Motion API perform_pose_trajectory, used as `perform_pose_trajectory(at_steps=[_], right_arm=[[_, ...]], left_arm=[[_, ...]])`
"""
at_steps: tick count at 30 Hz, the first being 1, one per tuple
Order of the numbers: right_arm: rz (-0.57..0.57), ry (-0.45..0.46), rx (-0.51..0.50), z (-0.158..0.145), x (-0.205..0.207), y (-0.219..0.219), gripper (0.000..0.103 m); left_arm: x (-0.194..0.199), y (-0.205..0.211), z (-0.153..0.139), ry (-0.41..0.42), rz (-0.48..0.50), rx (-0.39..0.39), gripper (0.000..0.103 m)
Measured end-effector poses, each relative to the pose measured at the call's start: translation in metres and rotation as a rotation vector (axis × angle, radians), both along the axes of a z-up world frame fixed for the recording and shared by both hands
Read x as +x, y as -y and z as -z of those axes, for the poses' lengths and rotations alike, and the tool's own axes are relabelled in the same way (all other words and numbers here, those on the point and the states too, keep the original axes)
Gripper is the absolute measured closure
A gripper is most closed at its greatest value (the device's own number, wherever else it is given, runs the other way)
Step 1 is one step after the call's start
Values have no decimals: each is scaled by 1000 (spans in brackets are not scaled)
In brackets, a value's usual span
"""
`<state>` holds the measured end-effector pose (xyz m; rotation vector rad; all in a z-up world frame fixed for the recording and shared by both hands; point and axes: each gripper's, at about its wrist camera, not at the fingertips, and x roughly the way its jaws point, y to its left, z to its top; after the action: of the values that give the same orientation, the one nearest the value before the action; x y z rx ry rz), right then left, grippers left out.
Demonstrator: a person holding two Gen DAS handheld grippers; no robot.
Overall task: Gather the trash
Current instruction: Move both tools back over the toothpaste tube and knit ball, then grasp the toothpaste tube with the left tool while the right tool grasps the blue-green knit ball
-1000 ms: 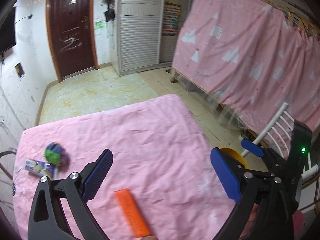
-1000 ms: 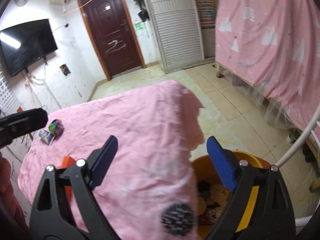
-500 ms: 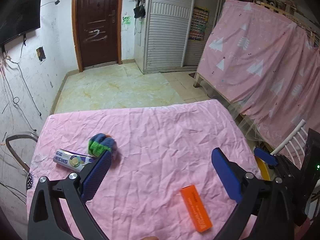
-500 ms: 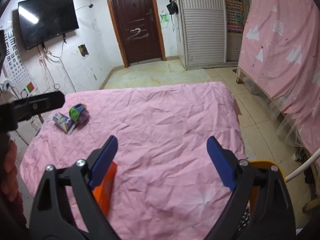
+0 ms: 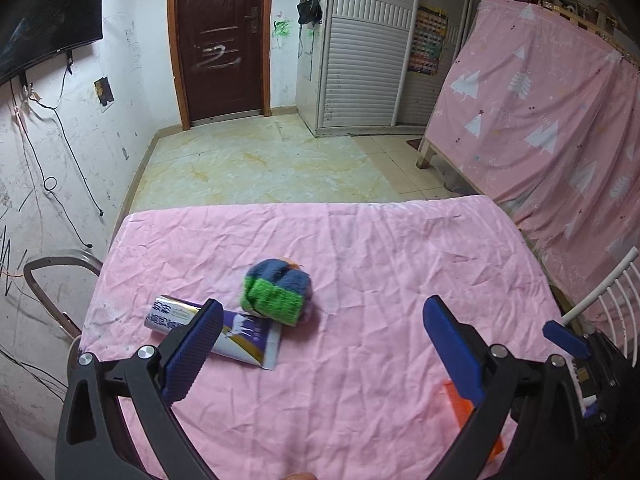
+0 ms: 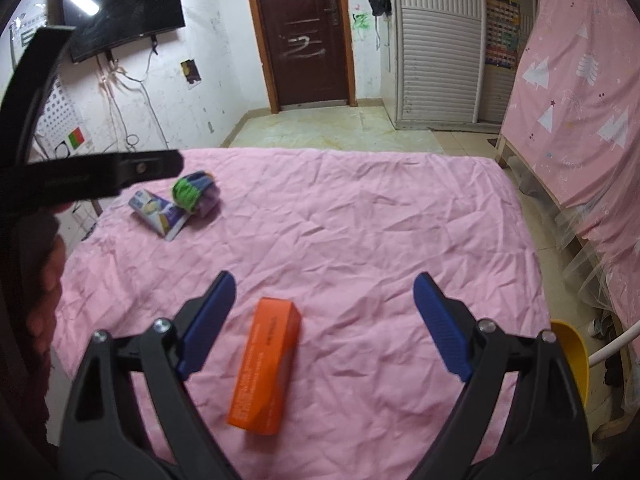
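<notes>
A pink-covered table (image 5: 360, 248) (image 6: 360, 208) carries three pieces of litter. A blue and green balled sock (image 5: 276, 292) (image 6: 196, 190) lies beside a flat purple and silver wrapper (image 5: 224, 332) (image 6: 158, 210). An orange box (image 6: 266, 366) lies nearer; only its edge (image 5: 454, 398) shows behind a finger in the left wrist view. My left gripper (image 5: 324, 320) is open, its left pad overlapping the wrapper, the sock just beyond. My right gripper (image 6: 324, 292) is open above the orange box, nothing between its pads.
A yellow bin (image 6: 572, 356) stands off the table's right edge by a white chair frame (image 5: 600, 292). A metal chair (image 5: 60, 276) is at the table's left. Pink curtains (image 5: 540, 112) hang on the right; tiled floor (image 5: 260, 168) and a brown door (image 5: 220, 36) lie beyond.
Both views have swung left across the table. The sock and wrapper came toward the middle of the left view; the orange box came between the right gripper's fingers, and the bin slid to the edge.
</notes>
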<state>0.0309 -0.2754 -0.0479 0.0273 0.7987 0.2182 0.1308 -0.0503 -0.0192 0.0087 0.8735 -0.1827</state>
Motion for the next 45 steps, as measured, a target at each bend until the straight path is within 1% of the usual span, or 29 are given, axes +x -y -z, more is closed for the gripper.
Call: perform_pose_trajectory(at_steps=[7, 14, 21, 27, 30, 32, 34, 35, 40, 45], right_arm=[[-24, -17, -23, 4, -4, -17, 16], [-52, -24, -46, 3, 4, -37, 16], [-111, -14, -62, -1, 20, -72, 16], [-163, -21, -75, 0, 37, -105, 16], [-189, -29, -81, 2, 45, -119, 16], [-202, -34, -85, 4, 51, -127, 16], [-212, -41, -92, 6, 57, -134, 16], [-220, -45, -97, 8, 61, -138, 16], [-258, -52, -122, 11, 74, -151, 16], [-302, -56, -145, 13, 90, -155, 16]], left_arm=[[12, -19, 6, -13, -8, -6, 12], [14, -39, 13, -32, -34, -15, 12], [14, -70, 17, -42, -78, -18, 12], [18, -103, 25, -71, -132, -44, 12], [19, -118, 34, -114, -142, -82, 12], [20, -129, 40, -161, -142, -164, 13], [20, -138, 45, -190, -151, -237, 12], [20, -140, 46, -193, -160, -251, 12], [23, -138, 48, -193, -202, -207, 12], [33, -130, 53, -236, -275, -213, 13]])
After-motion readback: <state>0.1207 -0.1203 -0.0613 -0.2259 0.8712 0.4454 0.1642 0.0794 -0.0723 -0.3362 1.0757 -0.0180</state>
